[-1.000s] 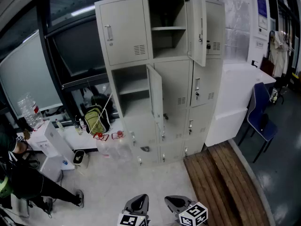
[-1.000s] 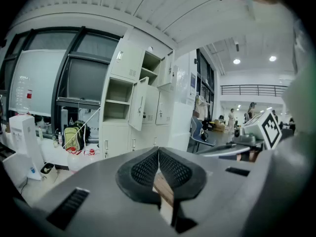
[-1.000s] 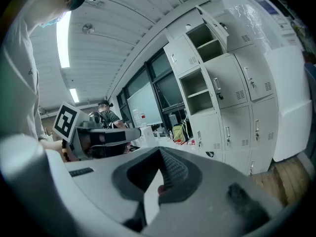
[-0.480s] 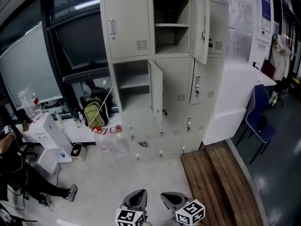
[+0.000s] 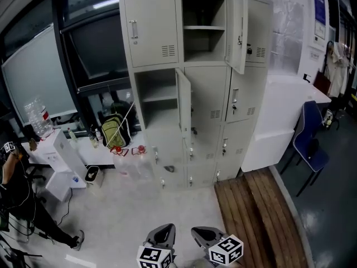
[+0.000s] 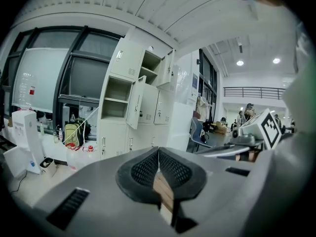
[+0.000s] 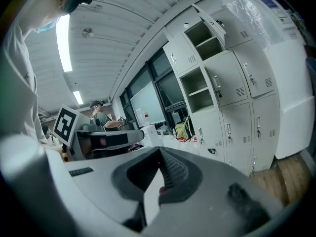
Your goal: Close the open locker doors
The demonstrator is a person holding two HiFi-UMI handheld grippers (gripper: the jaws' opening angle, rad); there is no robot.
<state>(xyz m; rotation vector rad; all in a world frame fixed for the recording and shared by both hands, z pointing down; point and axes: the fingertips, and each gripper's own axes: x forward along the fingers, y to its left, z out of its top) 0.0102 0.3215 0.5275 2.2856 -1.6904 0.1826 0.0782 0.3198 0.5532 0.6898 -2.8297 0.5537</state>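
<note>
The lockers (image 5: 206, 102) stand against the far wall, well apart from both grippers, so the task has not been started on from here. Two doors hang open. The upper door (image 5: 236, 29) of the top middle compartment swings out to the right on its right-hand hinges, showing a shelf inside. The lower door (image 5: 184, 102) belongs to the compartment below and to the left, and it sticks out towards the room nearly edge-on.

The left gripper (image 5: 163, 236) and the right gripper (image 5: 203, 236) sit low at the bottom of the head view, side by side and pointed roughly at the lockers, likely just carried there during the approach. The left one's fingers (image 6: 145, 169) are pressed together with nothing between them, and the right one's fingers (image 7: 173, 169) are closed and empty too. That suits pushing a door flat with the tips, since no grasp seems needed.

A backpack (image 5: 114, 135) and small clutter lie on the floor (image 5: 139, 211) left of the lockers, and a wooden platform (image 5: 256, 216) runs along the right, so the middle of the floor looks the easiest way in
</note>
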